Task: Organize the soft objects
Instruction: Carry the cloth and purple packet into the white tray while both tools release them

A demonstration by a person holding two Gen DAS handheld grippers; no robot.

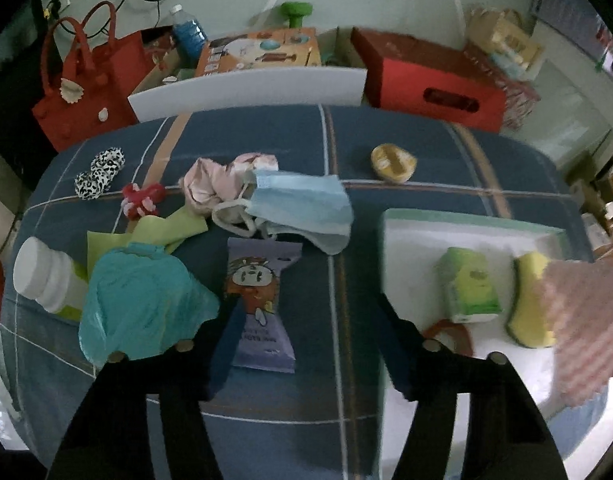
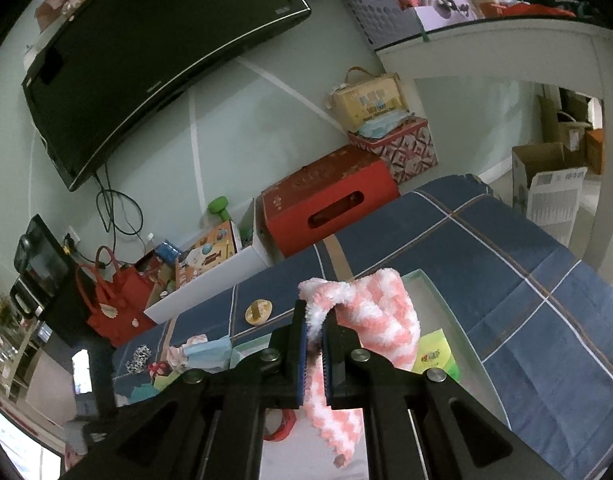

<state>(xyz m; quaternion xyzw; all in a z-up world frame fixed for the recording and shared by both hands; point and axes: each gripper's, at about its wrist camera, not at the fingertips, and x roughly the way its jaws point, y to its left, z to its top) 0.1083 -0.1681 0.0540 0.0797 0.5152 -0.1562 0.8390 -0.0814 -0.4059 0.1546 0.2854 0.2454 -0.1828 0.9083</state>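
Note:
My left gripper (image 1: 306,340) is open and points down at the blue checked bedcover (image 1: 426,152). A purple snack packet (image 1: 262,300) lies between its fingers, against the left one and well clear of the right. Beyond it lie a blue face mask (image 1: 302,204), a pink scrunchie (image 1: 214,184), a teal plastic bag (image 1: 142,296) and a green cloth (image 1: 162,228). My right gripper (image 2: 315,332) is shut on a pink-and-white fluffy cloth (image 2: 378,312) over a white tray (image 2: 446,300). The tray (image 1: 418,240) holds a green tissue pack (image 1: 468,286) and a yellow sponge (image 1: 528,304).
A white bottle (image 1: 46,280), leopard scrunchies (image 1: 100,174), a red bow (image 1: 140,198) and a yellow round piece (image 1: 392,162) lie on the cover. Past the far edge stand a red bag (image 1: 86,88) and a red box (image 1: 430,84). A television (image 2: 146,60) hangs on the wall.

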